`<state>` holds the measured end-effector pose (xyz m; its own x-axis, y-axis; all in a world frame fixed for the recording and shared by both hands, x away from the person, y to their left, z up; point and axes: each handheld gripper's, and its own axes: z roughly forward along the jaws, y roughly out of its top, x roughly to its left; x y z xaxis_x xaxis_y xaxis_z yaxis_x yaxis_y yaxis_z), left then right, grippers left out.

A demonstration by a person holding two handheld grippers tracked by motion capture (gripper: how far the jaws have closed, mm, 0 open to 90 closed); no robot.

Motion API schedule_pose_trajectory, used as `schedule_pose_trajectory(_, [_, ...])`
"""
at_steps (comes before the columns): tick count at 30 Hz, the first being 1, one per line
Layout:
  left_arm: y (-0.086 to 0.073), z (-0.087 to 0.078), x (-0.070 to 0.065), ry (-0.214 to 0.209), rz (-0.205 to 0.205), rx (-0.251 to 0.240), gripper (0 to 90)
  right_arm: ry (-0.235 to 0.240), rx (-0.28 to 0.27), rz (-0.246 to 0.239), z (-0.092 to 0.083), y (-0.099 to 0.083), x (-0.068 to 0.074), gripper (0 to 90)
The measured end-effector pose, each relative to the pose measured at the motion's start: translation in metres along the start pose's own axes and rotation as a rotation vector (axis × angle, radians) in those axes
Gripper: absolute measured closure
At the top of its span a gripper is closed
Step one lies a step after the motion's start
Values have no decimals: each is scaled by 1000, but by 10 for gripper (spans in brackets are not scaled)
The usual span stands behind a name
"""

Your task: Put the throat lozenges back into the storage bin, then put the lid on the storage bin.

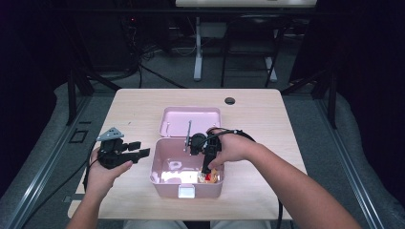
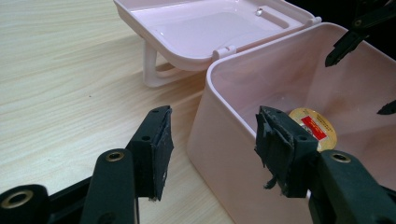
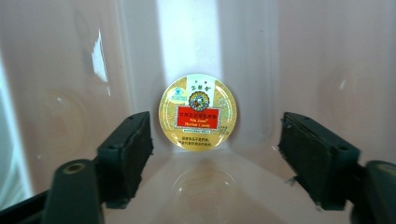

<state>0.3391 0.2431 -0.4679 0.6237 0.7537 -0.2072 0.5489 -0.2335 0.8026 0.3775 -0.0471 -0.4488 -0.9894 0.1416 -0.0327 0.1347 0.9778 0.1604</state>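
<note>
Black two-jaw grippers, brass-ringed screws, worn foam pads, trailing black cables

A glossy pink plastic box point(image 2: 224, 140) sits on a matt, pale wood-grain table point(image 2: 60, 84); inside, a shiny gold-and-red printed tin point(image 3: 197, 111); the tongs' point(image 3: 212, 158) black pads look rough, frayed.

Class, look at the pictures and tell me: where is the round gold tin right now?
The round gold tin lies on the floor of the open pink box, in its near right corner in the high view, just beyond the open right claw.
</note>
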Motion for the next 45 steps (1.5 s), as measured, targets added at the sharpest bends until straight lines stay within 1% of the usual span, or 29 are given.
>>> schedule_pose_trajectory(5, [0,0,-1,0,-2,0,457,-4,-11,36,-10,-1,-2,303])
schedule_pose_trajectory(8, [0,0,-1,-1,0,0,458,1,-19,63,-14,-4,-5,303])
schedule_pose_trajectory(9, [0,0,-1,-1,0,0,458,1,-19,63,-14,-4,-5,303])
schedule_pose_trajectory(11, [0,0,-1,-1,0,1,459,0,-25,78,-17,-6,-6,303])
schedule_pose_trajectory(14, [0,0,-1,-5,1,3,463,-12,-24,84,-22,-7,-7,304])
schedule_pose_trajectory(16, [1,0,-2,-10,6,10,470,-26,-38,98,-26,-9,-9,305])
schedule_pose_trajectory(19, [1,0,-3,-11,3,6,476,-45,-59,130,-30,-10,-13,305])
schedule_pose_trajectory(22, [1,0,-3,-14,5,4,478,-96,-75,169,-32,-13,-18,304])
schedule_pose_trajectory(23, [1,0,-3,-14,5,4,479,-96,-75,169,-32,-13,-18,304])
schedule_pose_trajectory(24, [1,0,-3,-15,7,6,479,-127,-93,209,-33,-16,-23,304])
schedule_pose_trajectory(26, [1,0,-3,-12,11,3,479,-144,-109,246,-35,-19,-27,304])
schedule_pose_trajectory(27, [1,0,-3,-12,11,3,480,-144,-109,246,-35,-19,-27,304])
schedule_pose_trajectory(28, [1,0,-3,-15,16,3,480,-153,-129,275,-36,-23,-32,303])
schedule_pose_trajectory(30, [2,0,-4,-15,17,4,483,-151,-132,292,-37,-26,-35,281])
schedule_pose_trajectory(31, [2,0,-4,-16,14,1,483,-150,-132,295,-38,-27,-36,281])
schedule_pose_trajectory(33, [1,1,-5,-20,23,5,494,-152,-141,292,-38,-29,-38,278])
schedule_pose_trajectory(36, [1,2,-7,-23,27,7,504,-168,-146,306,-37,-31,-40,275])
schedule_pose_trajectory(37, [2,2,-8,-28,29,13,508,-167,-147,314,-37,-32,-41,275])
schedule_pose_trajectory(39, [2,2,-9,-31,29,13,510,-173,-160,338,-38,-33,-44,276])
schedule_pose_trajectory(41, [2,3,-10,-34,29,11,511,-169,-182,376,-39,-35,-47,284])
schedule_pose_trajectory(42, [2,2,-10,-37,30,13,512,-165,-190,395,-39,-37,-49,303])
schedule_pose_trajectory(43, [2,3,-11,-37,26,9,513,-163,-191,406,-39,-38,-50,314])
schedule_pose_trajectory(44, [2,3,-11,-37,26,9,516,-163,-191,406,-39,-38,-50,314])
schedule_pose_trajectory(45, [2,2,-12,-39,31,11,518,-176,-199,437,-38,-41,-52,313])
